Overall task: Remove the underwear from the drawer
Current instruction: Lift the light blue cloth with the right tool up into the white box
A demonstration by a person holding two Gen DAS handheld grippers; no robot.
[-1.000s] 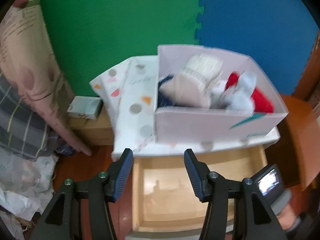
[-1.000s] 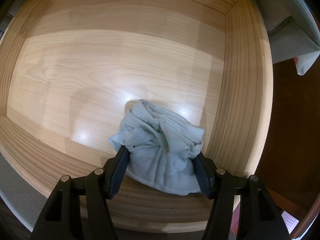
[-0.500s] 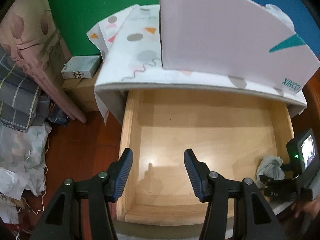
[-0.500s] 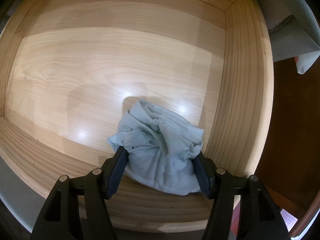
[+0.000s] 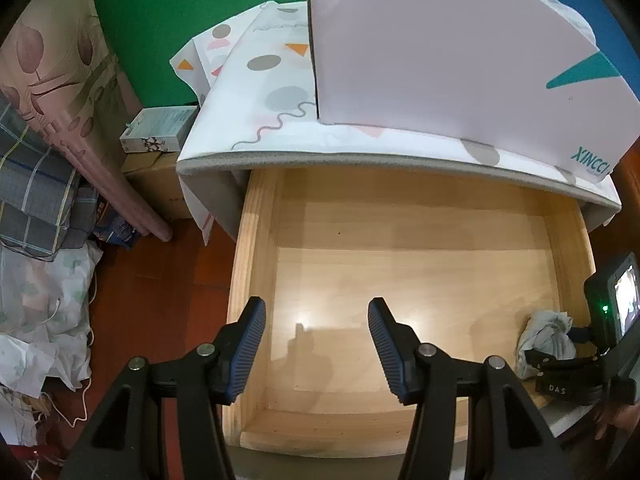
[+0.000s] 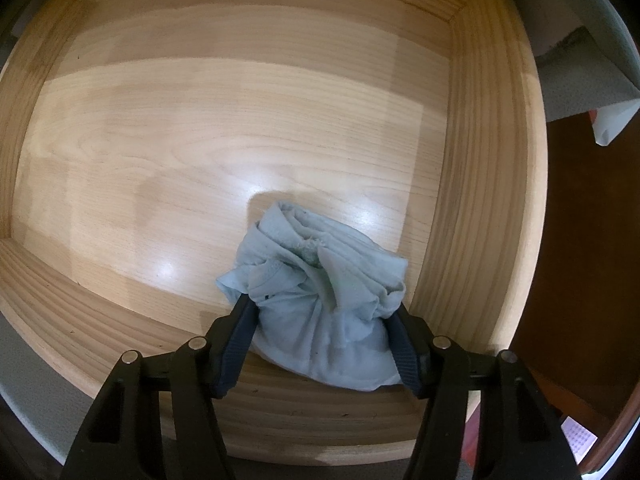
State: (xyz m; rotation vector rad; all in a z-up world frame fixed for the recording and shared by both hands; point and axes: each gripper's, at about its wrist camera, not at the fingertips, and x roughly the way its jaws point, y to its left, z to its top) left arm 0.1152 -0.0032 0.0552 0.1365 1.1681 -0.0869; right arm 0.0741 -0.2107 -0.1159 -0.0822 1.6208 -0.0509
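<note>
A crumpled light blue piece of underwear [image 6: 320,300] lies in the front right corner of the open wooden drawer [image 6: 200,140]. My right gripper [image 6: 322,320] has its two fingers pressed against both sides of the bundle, gripping it. The underwear also shows in the left wrist view [image 5: 544,336] at the drawer's right side, with the right gripper [image 5: 560,364] on it. My left gripper [image 5: 316,344] is open and empty, held above the front left part of the drawer [image 5: 400,280].
A white box [image 5: 460,52] stands on the patterned cabinet top [image 5: 272,92] above the drawer. Small boxes [image 5: 160,128], a rolled mat [image 5: 72,92] and piled cloth [image 5: 36,200] lie on the red floor at left.
The left gripper has dropped and tilted down, so the drawer's inside fills its view instead of the box top. The right gripper has closed a little tighter on the underwear.
</note>
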